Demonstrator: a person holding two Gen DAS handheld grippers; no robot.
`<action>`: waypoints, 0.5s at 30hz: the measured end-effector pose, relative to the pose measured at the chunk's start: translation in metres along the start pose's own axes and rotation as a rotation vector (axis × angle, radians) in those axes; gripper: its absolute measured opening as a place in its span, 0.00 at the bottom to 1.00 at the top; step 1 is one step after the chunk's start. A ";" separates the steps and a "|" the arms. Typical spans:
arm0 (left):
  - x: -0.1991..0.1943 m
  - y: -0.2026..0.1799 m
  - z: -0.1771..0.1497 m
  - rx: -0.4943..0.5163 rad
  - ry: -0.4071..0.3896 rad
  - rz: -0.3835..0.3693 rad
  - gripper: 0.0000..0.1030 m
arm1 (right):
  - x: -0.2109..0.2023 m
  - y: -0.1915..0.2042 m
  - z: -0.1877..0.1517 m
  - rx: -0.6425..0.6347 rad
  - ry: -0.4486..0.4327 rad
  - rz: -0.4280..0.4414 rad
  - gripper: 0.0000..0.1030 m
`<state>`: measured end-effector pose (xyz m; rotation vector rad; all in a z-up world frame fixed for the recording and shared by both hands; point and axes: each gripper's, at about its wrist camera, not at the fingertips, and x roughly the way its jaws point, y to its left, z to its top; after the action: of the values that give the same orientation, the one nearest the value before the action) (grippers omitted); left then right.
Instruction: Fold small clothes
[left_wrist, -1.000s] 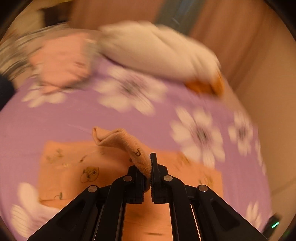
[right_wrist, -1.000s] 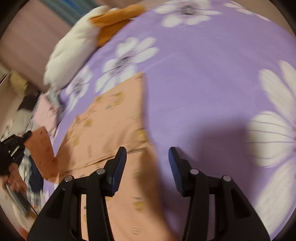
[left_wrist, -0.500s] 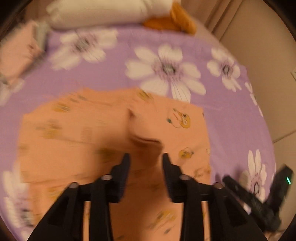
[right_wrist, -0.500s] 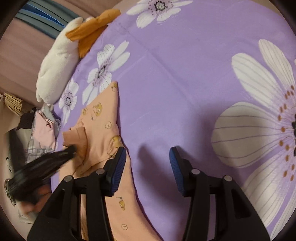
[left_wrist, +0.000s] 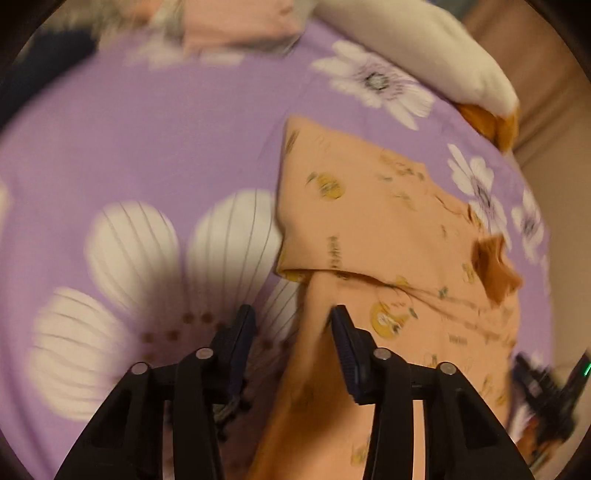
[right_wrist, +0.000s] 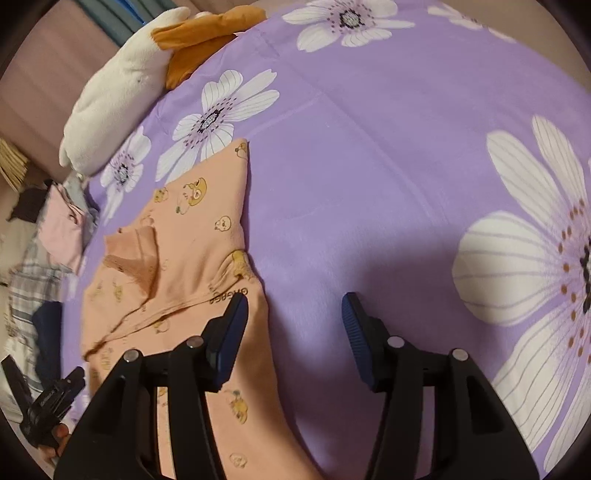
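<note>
An orange baby garment (left_wrist: 388, 236) printed with small yellow cartoon animals lies flat on the purple flowered bedsheet (left_wrist: 147, 140), its sleeve folded inward onto the body. It also shows in the right wrist view (right_wrist: 192, 236). My left gripper (left_wrist: 291, 325) is open and empty, straddling the garment's left edge. My right gripper (right_wrist: 293, 314) is open and empty, straddling the garment's right edge, with its left finger (right_wrist: 231, 332) over the cloth. The left gripper also shows at the lower left of the right wrist view (right_wrist: 48, 406).
A white and orange plush toy (right_wrist: 122, 85) lies at the head of the bed. A pile of pink, plaid and dark clothes (right_wrist: 48, 251) sits by the bed's left side. The right gripper shows at the right edge of the left wrist view (left_wrist: 550, 387).
My left gripper let go of the sleeve, which now lies folded on the garment, and swung to the garment's left edge. My right gripper shifted slightly and stays open.
</note>
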<state>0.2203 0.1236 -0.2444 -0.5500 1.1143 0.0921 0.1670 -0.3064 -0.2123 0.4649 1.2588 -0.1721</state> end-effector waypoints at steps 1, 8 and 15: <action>0.003 -0.003 0.001 0.004 -0.046 -0.009 0.39 | 0.001 0.003 0.000 -0.017 -0.007 -0.015 0.53; 0.023 -0.034 0.009 0.120 -0.112 0.093 0.23 | -0.003 0.021 -0.004 -0.158 -0.071 -0.084 0.50; 0.015 -0.027 0.008 0.142 -0.111 0.087 0.22 | -0.056 0.076 0.002 -0.382 -0.296 0.139 0.95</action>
<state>0.2428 0.1014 -0.2450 -0.3654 1.0278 0.1172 0.1796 -0.2460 -0.1401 0.1861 0.9362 0.1146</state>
